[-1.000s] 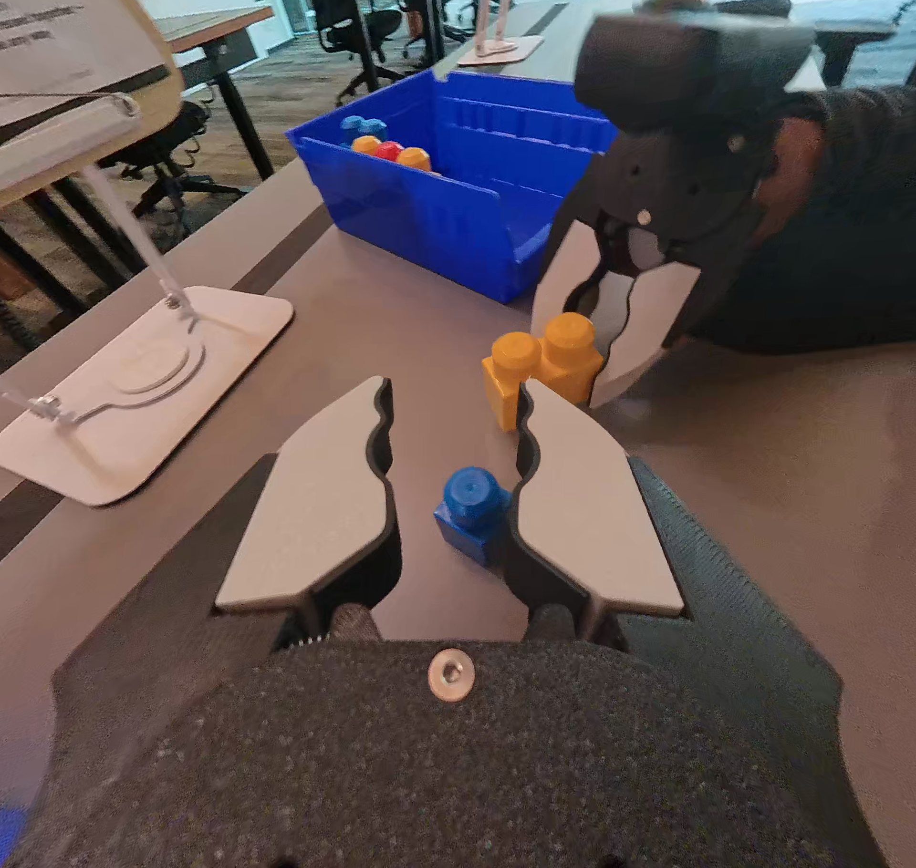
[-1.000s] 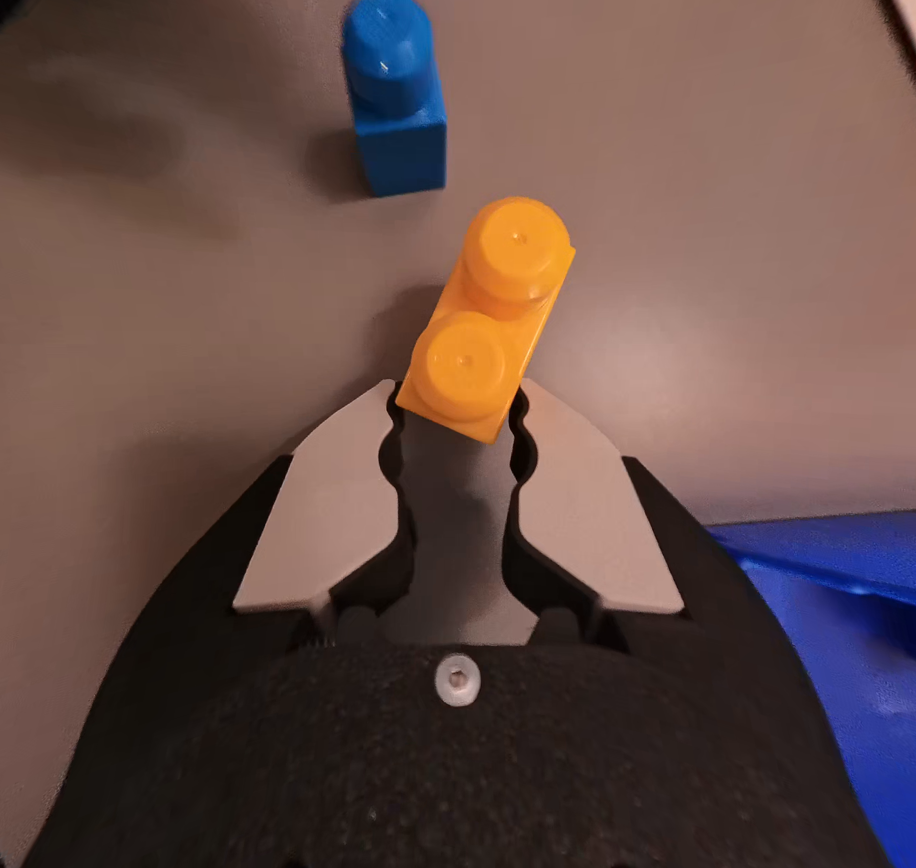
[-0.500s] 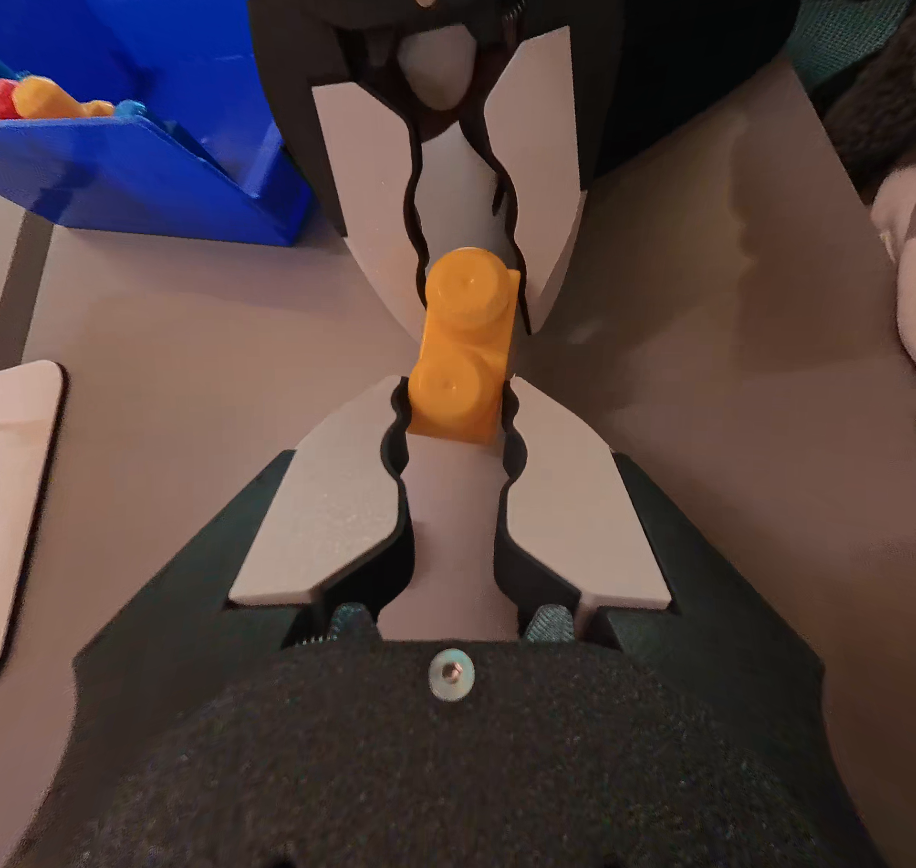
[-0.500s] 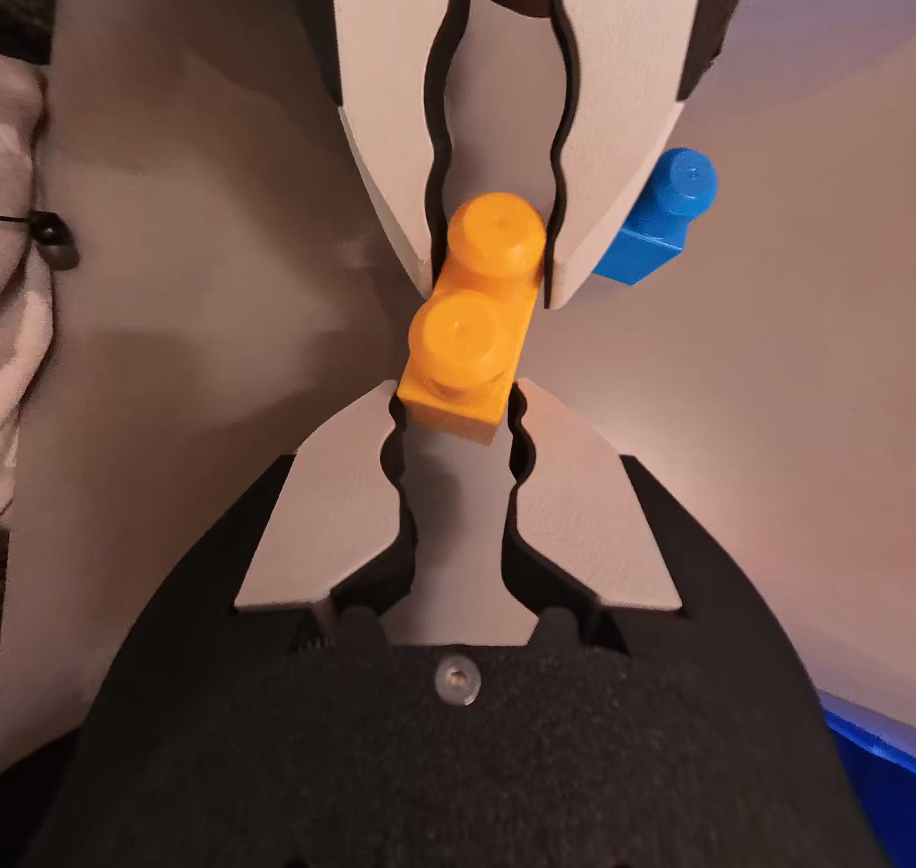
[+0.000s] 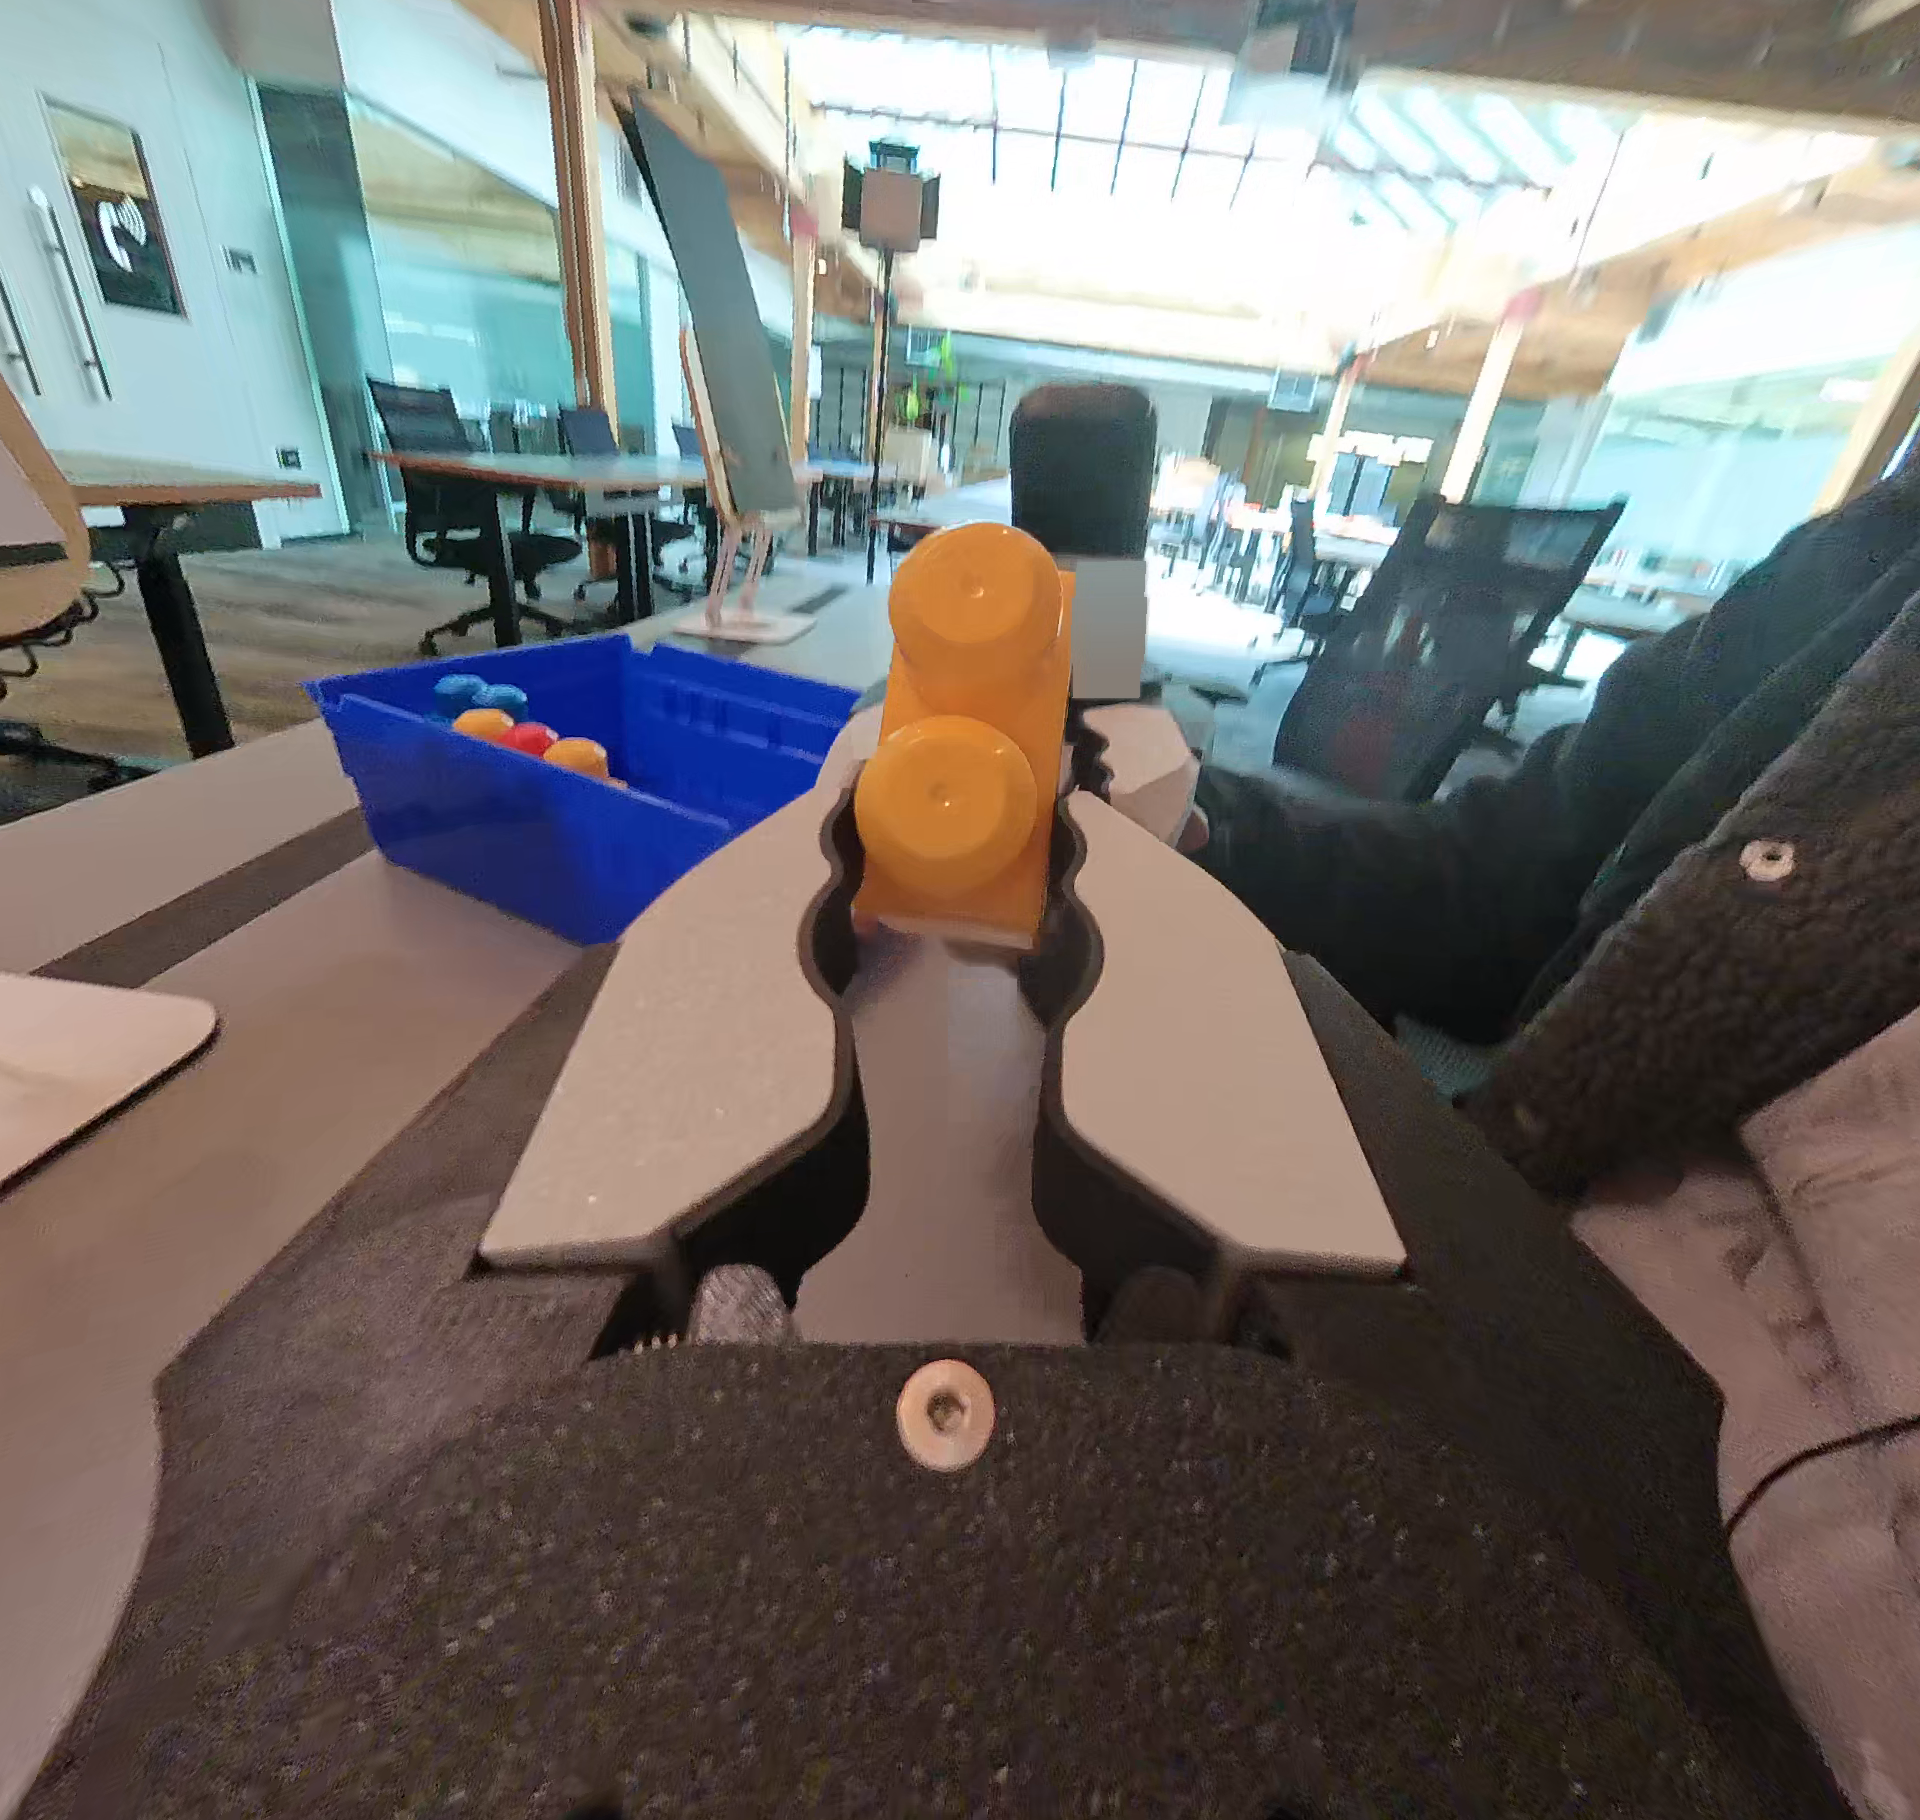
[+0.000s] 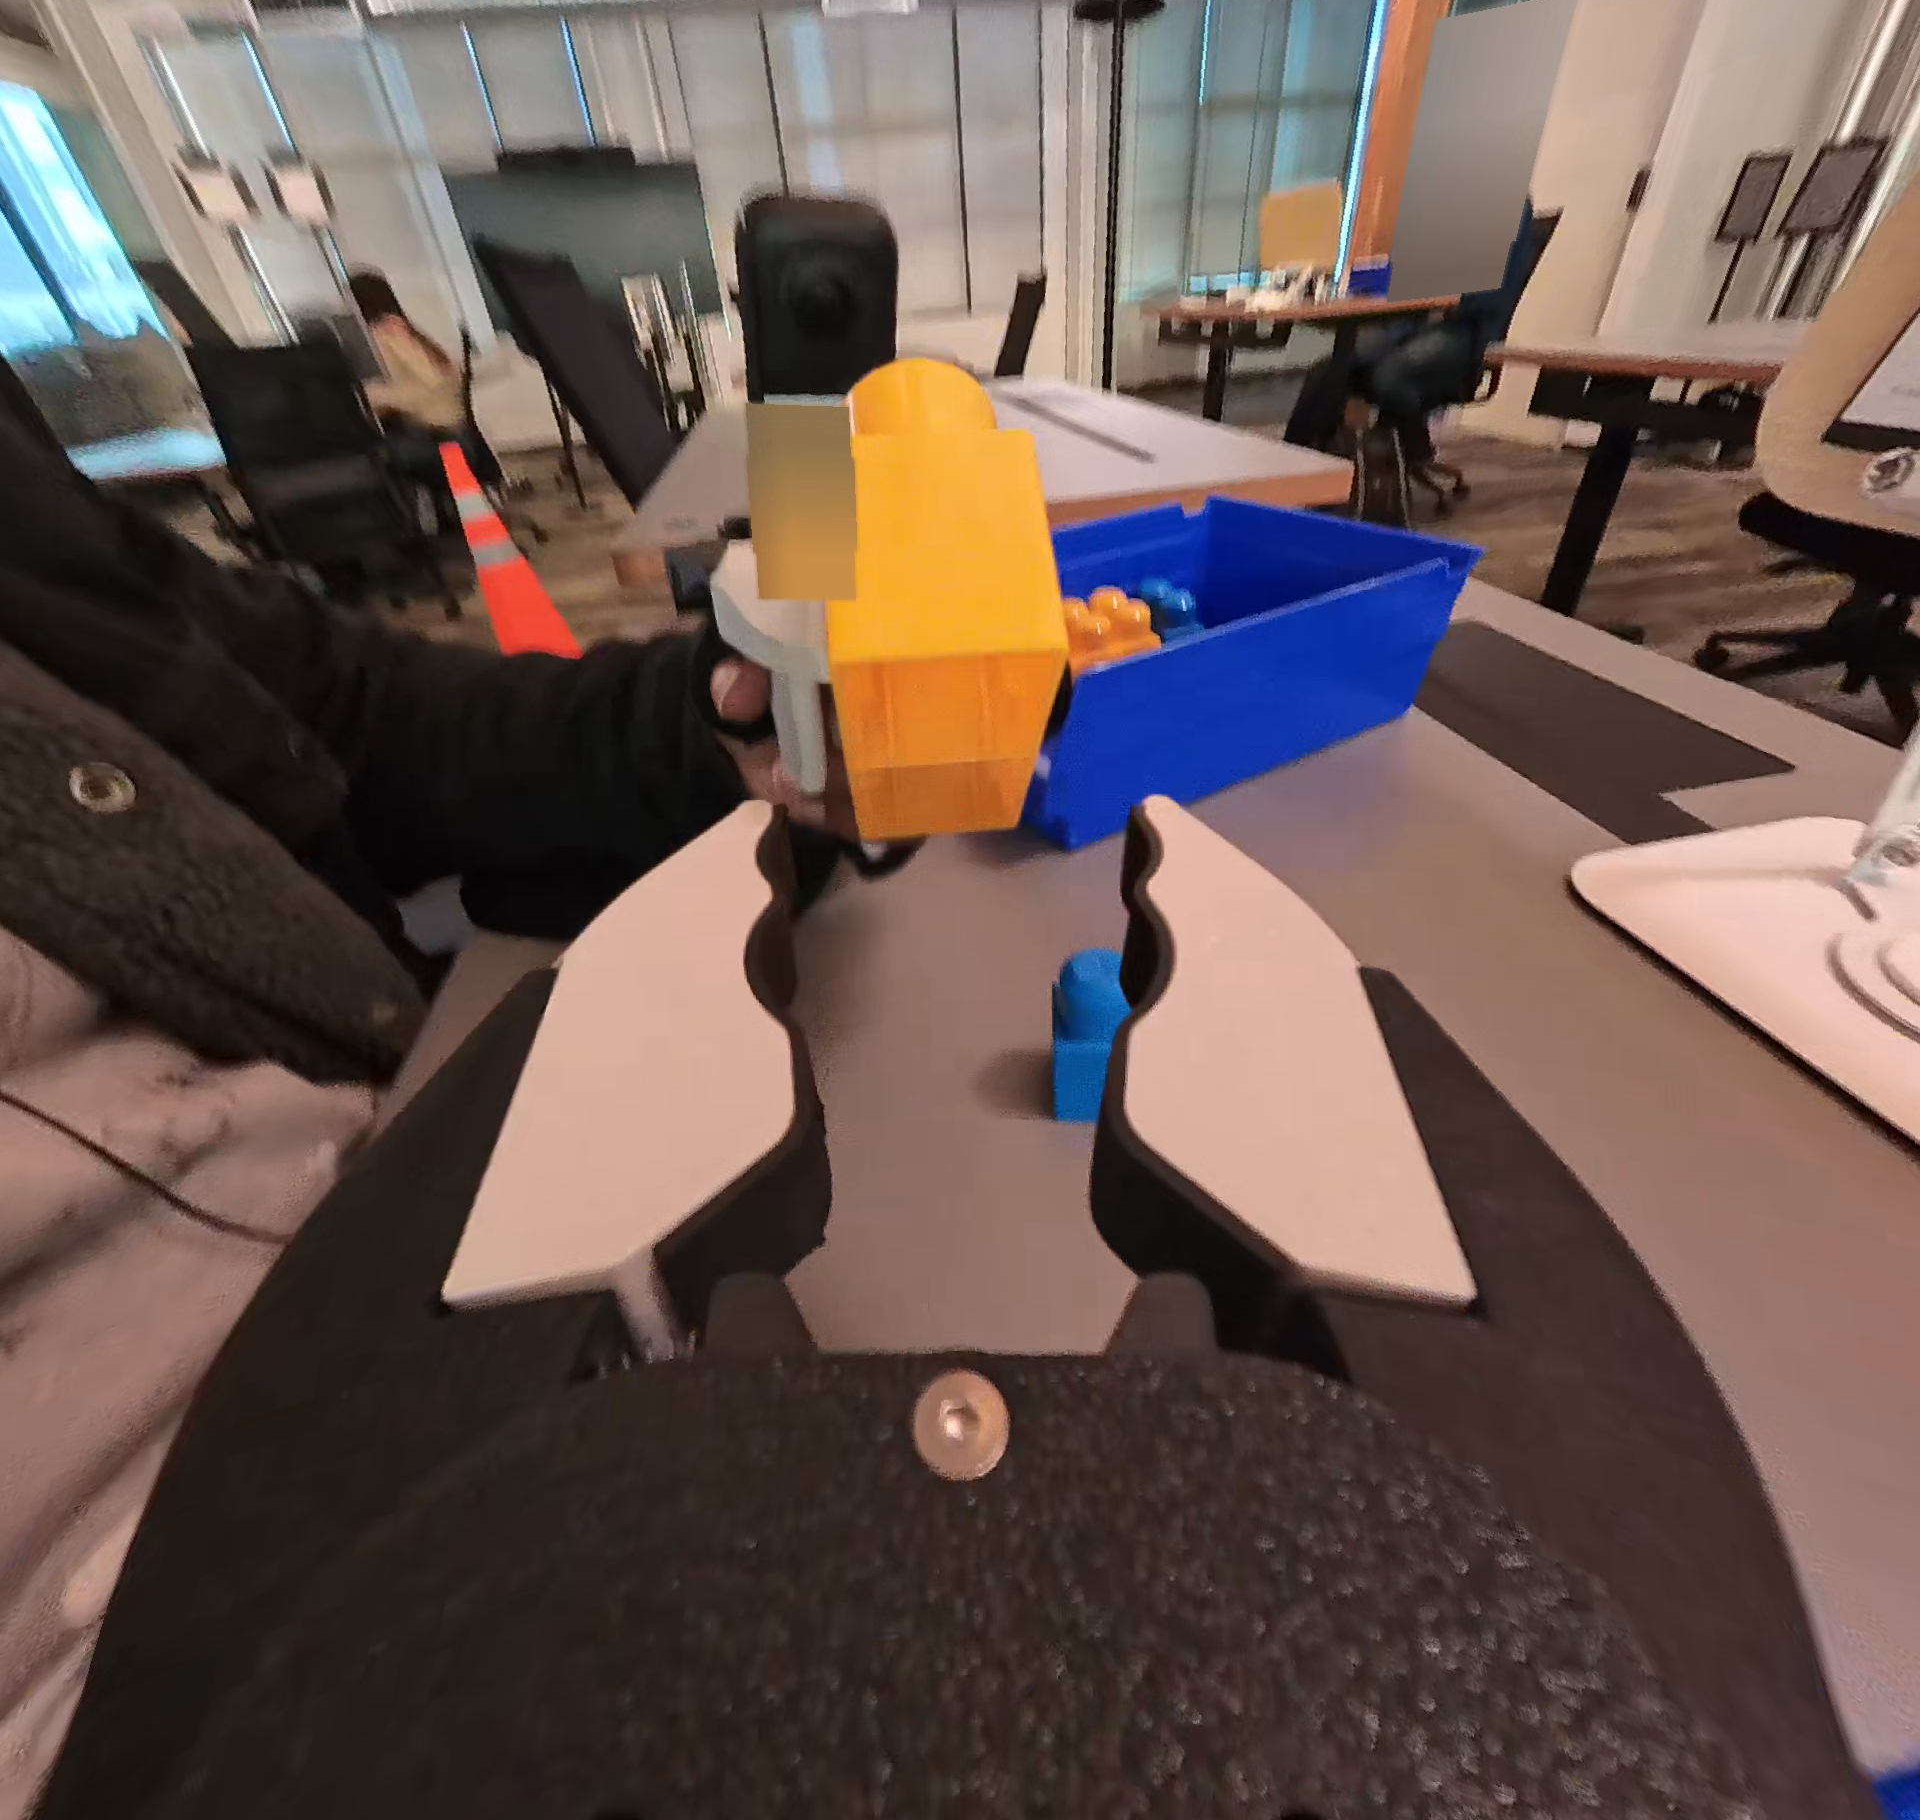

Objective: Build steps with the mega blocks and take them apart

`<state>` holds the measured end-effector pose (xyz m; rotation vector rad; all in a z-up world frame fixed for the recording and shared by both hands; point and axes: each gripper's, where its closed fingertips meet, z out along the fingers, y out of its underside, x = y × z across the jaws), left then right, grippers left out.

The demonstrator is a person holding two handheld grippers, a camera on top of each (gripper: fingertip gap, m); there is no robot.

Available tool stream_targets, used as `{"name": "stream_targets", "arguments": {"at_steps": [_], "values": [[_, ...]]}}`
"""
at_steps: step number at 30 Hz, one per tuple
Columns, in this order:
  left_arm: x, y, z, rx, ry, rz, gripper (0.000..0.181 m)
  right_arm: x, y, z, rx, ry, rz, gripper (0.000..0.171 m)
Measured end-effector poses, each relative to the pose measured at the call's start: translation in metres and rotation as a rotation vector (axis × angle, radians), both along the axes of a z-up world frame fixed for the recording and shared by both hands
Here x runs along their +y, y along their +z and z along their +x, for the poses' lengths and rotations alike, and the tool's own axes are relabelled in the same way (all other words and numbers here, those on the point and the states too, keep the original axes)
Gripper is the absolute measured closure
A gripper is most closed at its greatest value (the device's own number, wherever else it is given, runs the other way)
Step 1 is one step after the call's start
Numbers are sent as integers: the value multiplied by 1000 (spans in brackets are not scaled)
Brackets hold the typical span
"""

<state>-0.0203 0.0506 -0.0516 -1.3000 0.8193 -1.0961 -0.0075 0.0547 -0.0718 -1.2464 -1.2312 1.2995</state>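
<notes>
My left gripper (image 5: 951,835) is shut on an orange two-stud block (image 5: 961,731) and holds it up off the grey table (image 5: 312,1022), studs facing the camera. In the right wrist view the same orange block (image 6: 935,627) hangs in the air ahead, with a left finger (image 6: 795,721) beside it. My right gripper (image 6: 953,871) is open and empty, just short of the orange block. A blue one-stud block (image 6: 1086,1038) stands on the table (image 6: 935,1199) below, close to the right finger (image 6: 1247,1064). The right gripper's fingers (image 5: 1138,773) show partly behind the orange block.
A blue bin (image 5: 540,835) with several coloured blocks stands at the back; it also shows in the right wrist view (image 6: 1299,669). A white stand base (image 5: 73,1064) lies on the table's side (image 6: 1745,949). A person's dark sleeves (image 5: 1455,866) (image 6: 468,731) reach across. Left and right tips are no more than a few centimetres apart.
Both grippers gripped the orange block on the table half a second ago. The right gripper has opened and let go. The left gripper has lifted the block off the table and tilted up.
</notes>
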Motion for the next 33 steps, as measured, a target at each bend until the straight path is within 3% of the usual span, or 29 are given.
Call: {"name": "stream_targets", "arguments": {"at_steps": [6,11,14,19,23,28,33], "values": [[-2,1,10,-122,-36,-57,146,-4,28,0,244,-12,-102,115],[-4,-2,17,-154,-62,-89,146,-3,29,-1,256,-38,-95,120],[-4,-7,23,-146,-58,-96,146,-6,28,-1,270,-42,-72,133],[-7,-11,24,-127,-94,-119,147,-10,25,-1,242,-25,-55,135],[-8,-17,20,-1,-118,-136,137,-7,30,7,232,3,-70,135],[13,-26,-17,251,54,-28,133,14,37,25,211,-67,-33,135],[28,-80,-54,606,140,-47,132,37,28,34,160,-133,-47,135]]}}
